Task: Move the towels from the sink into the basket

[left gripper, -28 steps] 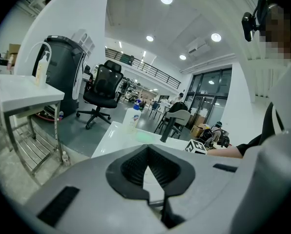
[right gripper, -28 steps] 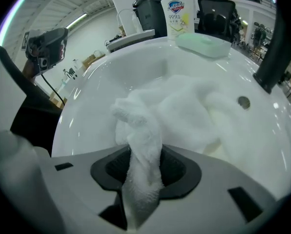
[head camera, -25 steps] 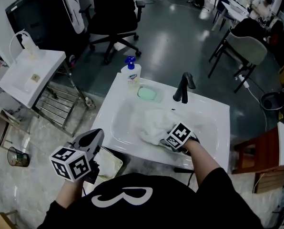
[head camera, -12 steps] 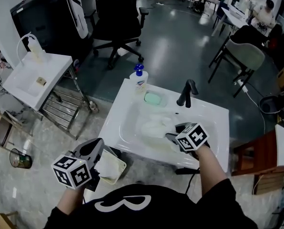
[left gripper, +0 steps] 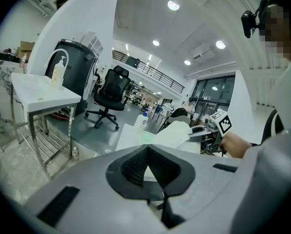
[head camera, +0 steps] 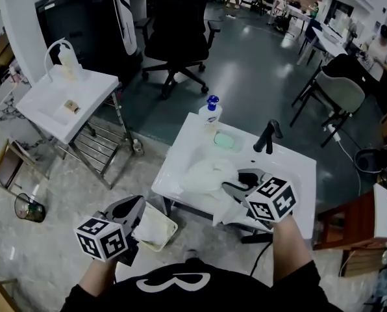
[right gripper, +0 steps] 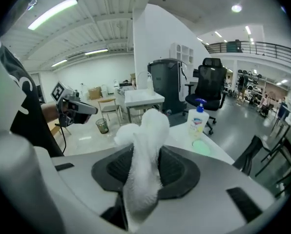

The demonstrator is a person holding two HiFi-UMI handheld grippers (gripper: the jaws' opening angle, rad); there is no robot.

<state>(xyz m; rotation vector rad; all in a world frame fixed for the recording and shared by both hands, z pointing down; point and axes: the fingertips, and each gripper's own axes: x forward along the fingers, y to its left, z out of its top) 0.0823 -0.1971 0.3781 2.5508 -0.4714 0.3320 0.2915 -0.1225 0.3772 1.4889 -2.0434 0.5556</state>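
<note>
Clamping a white towel point(head camera: 203, 174), right hand-held gripper point(head camera: 234, 181) holds it over the sink point(head camera: 180, 145); left hand-held gripper point(head camera: 134, 203) clenched, empty; basket point(head camera: 171, 225) at sink's 7 o'clock.

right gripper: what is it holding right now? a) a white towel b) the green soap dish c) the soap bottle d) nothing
a: the right gripper view shows a white towel pinched between the jaws of the right gripper, and in the head view the towel hangs from it over the front of the sink.
</note>
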